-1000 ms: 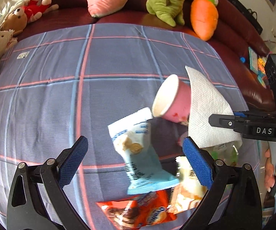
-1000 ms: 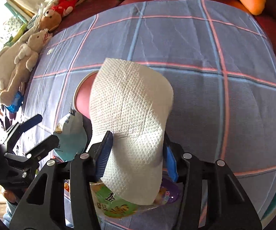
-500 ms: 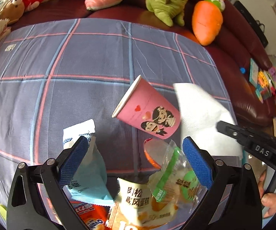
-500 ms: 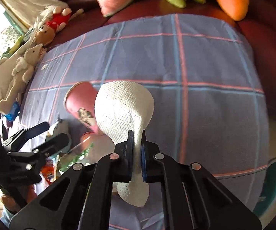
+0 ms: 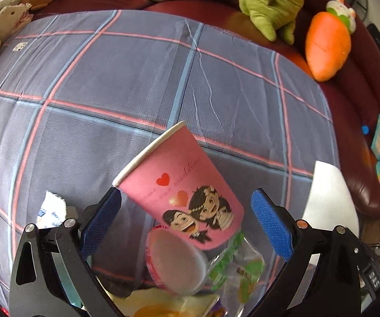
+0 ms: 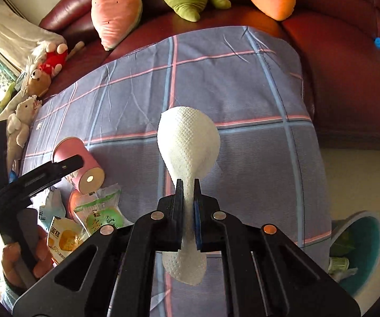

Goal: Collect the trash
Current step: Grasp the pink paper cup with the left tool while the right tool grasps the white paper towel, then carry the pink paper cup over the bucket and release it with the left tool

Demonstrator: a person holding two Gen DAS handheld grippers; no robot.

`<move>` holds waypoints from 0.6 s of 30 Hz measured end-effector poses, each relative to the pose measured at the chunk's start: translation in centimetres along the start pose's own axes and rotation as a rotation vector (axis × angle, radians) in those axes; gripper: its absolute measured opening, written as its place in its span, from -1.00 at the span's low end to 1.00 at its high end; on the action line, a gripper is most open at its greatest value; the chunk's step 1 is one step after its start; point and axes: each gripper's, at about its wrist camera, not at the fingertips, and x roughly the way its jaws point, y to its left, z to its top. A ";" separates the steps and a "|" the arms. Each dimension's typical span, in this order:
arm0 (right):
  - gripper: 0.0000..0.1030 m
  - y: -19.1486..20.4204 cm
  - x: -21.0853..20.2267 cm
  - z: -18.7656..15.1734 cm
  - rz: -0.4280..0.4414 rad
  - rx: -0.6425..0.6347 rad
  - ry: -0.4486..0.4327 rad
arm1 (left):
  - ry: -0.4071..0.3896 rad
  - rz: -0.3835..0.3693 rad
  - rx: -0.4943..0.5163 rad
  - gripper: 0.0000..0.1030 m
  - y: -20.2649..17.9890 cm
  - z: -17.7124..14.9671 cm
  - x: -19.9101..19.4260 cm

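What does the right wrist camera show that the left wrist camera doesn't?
Right wrist only: the right gripper shut on the paper towel, and a teal bin at the lower right. Left wrist only: the open left gripper framing the pink cup, cartoon print visible. Both: the cup, the green snack wrapper, the plaid cloth.

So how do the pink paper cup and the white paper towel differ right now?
The pink paper cup lies tipped on its side on the checked cloth, printed and rigid, ungripped between the left gripper's open jaws. The white paper towel is plain, soft and pinched in the right gripper's shut jaws.
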 end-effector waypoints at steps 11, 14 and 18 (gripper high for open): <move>-0.87 -2.9 0.0 -1.2 0.057 0.056 0.003 | -0.033 0.061 0.130 0.20 -2.5 -0.2 1.6; -0.87 -3.5 -0.6 -1.7 0.074 0.079 -0.005 | -0.066 0.066 0.193 0.20 -3.5 -1.2 0.4; -0.87 -3.9 -2.1 -2.4 0.092 0.092 -0.031 | -0.105 0.046 0.258 0.20 -4.8 -2.6 -1.8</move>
